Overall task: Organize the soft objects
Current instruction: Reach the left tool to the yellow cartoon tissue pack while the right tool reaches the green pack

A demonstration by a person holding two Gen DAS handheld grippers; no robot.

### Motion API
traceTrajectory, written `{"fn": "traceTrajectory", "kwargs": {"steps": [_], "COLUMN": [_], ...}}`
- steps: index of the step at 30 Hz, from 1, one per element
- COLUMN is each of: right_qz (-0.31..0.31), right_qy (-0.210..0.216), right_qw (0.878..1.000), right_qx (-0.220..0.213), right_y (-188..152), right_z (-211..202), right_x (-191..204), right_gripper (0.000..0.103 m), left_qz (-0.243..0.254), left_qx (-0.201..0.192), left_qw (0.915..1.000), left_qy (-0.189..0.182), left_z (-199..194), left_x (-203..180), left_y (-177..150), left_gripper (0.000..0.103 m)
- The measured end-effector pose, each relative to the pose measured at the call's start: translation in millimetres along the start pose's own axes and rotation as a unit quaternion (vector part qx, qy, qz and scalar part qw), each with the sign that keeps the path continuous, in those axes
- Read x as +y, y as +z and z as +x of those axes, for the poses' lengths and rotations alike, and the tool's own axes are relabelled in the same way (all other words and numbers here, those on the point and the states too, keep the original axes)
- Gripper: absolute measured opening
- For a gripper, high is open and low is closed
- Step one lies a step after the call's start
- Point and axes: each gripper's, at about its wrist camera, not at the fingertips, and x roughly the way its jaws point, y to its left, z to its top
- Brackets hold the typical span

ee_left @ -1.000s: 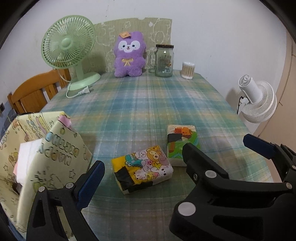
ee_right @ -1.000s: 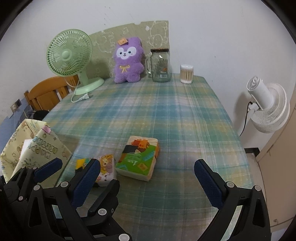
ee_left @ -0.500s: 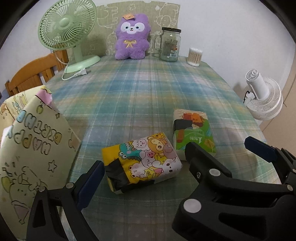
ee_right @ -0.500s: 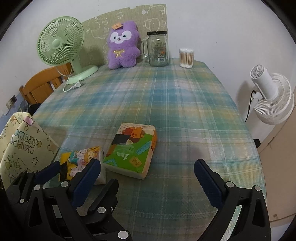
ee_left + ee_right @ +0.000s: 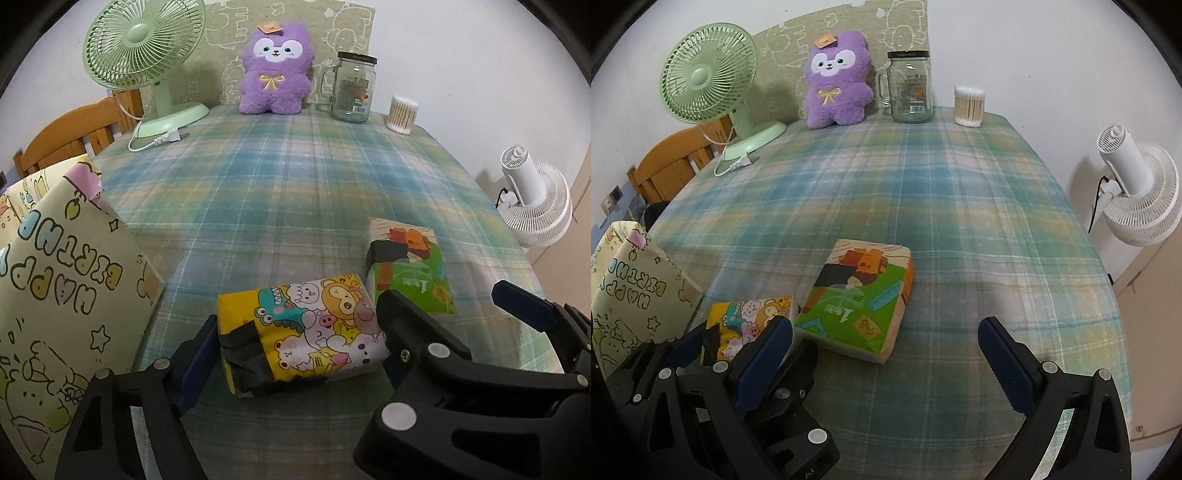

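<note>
Left tool (image 5: 295,343) at 6 o'clock, jaws just closing, one blue pad against each end of the yellow cartoon tissue pack (image 5: 299,332) flat on the plaid worktop (image 5: 277,192). Green tissue pack (image 5: 410,266) touching it at 4 o'clock; right tool's blue finger (image 5: 524,306) beyond, at 4 o'clock. Birthday gift bag (image 5: 62,295) at 9 o'clock; along the far edge a green fan (image 5: 144,62) at 11, purple plush (image 5: 275,70) and glass jar (image 5: 352,86) near 12, cotton swabs (image 5: 402,113) at 1.

A plaid-clothed table (image 5: 960,206) carries two tissue packs (image 5: 858,295) (image 5: 299,325), a gift bag (image 5: 62,295), green fan (image 5: 705,81), purple plush (image 5: 836,79), glass jar (image 5: 910,88) and cotton swabs (image 5: 968,106)
</note>
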Motion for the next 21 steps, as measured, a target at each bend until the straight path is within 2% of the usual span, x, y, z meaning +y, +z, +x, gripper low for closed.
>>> {"fn": "traceTrajectory", "kwargs": {"steps": [6,12,15,21], "right_qz": [-0.01,-0.018,-0.014,-0.001], "right_qy": [0.007,0.004,0.01,0.023], "right_qw": [1.0,1.0,1.0,1.0], "right_qx": [0.001,-0.006,0.001,0.002], "right_y": [2.2,4.7,6.7,8.4], "right_z": [4.3,11.7,18.6,25.9], "right_x": [9.9,16.6,16.3,12.9], "right_gripper": [0.102,0.102,0.094,0.092], "left_qz": [0.007,0.025,0.025,0.026], "left_qx": [0.002,0.007,0.009,0.009], "left_qw": [0.9997,0.9995,0.9995,0.9994], "left_qy": [0.025,0.019,0.018,0.021], "left_z": [-0.5,0.6,3.4,8.7], "left_x": [6.6,6.9,6.8,5.6], "left_y": [2.3,3.1,4.3,7.8], "left_gripper": [0.082,0.082,0.082,0.082]}}
